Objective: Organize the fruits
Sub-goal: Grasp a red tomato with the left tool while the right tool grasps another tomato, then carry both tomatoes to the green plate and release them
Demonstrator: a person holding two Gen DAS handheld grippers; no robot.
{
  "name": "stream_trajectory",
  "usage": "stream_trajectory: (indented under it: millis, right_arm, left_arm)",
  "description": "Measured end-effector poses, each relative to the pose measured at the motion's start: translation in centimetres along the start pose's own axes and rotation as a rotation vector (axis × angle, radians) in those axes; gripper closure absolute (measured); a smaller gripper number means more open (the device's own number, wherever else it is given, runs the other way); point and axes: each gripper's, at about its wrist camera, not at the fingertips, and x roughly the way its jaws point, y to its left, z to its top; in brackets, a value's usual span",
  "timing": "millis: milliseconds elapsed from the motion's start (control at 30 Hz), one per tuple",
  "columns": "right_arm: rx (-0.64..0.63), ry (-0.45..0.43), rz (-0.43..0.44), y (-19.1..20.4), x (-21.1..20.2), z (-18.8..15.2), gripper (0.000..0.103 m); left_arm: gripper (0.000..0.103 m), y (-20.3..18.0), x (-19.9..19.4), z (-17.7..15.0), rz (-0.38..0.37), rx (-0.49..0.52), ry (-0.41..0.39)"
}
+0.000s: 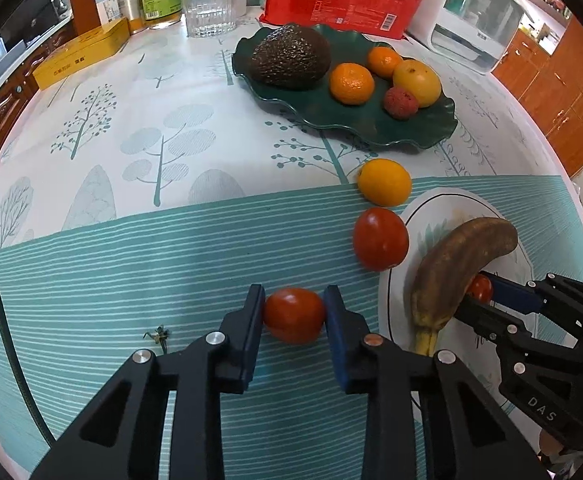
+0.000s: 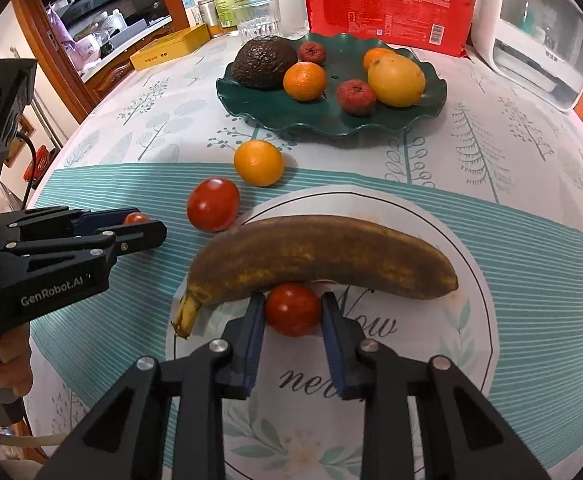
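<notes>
The right gripper [image 2: 292, 312] is pinching a small red tomato [image 2: 292, 310] on the white plate [image 2: 467, 320], with the browned banana [image 2: 319, 258] lying right against the tomato's far side, seemingly overhanging it; a lift that drags forward is likely knocking or rolling the banana, so the banana is the thing standing in the way there. The left gripper [image 1: 294, 316] is likewise pressing its pads on another small tomato [image 1: 294, 314], which is resting on the striped teal cloth [image 1: 111, 280] just beside the plate; both fruits are soft and round, so I judge that too firm a squeeze is risking a burst skin, while too light a one is letting them slip out on the way up.

The green wavy dish [image 2: 275, 114] is sitting farther back, already carrying an avocado [image 2: 263, 62], tangerines, a yellow fruit and red lychees; if it is the destination, free room is looking limited and a dropped tomato may be rolling off its shallow rim; between grippers and dish, a loose orange fruit [image 2: 258, 162] and a third tomato [image 2: 212, 204] are lying on the cloth, apt to be nudged by a low pass; a tiny green stem scrap [image 1: 157, 336] is lying near the left gripper, harmless.
</notes>
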Motion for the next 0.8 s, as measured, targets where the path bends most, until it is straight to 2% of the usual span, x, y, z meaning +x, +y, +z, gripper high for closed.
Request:
stream_trajectory:
  millis: [267,467,633,800]
  right_arm:
    - [0.000,0.009,-0.007,0.2,-0.6,-0.1,0.076]
    - [0.005,-0.013,-0.016,0.3,-2.9,0.2,0.077]
    - [0.029,-0.048,-0.022,-0.3,-6.1,1.3,0.077]
    - [0.035,-0.129,-0.044,-1.3,-11.1,4.5,0.077]
  left_arm:
    - [0.076,-0.5,-0.7,-0.3,-0.004,0.016,0.032]
    - [0.076,-1.6,-3.2,0.6,0.017,0.063,0.041]
    - [0.076,-2.5,-6.4,2.3,0.019,0.126,0.006]
    - [0.076,-3.1,-10.8,5.8,0.037,0.200,-0.077]
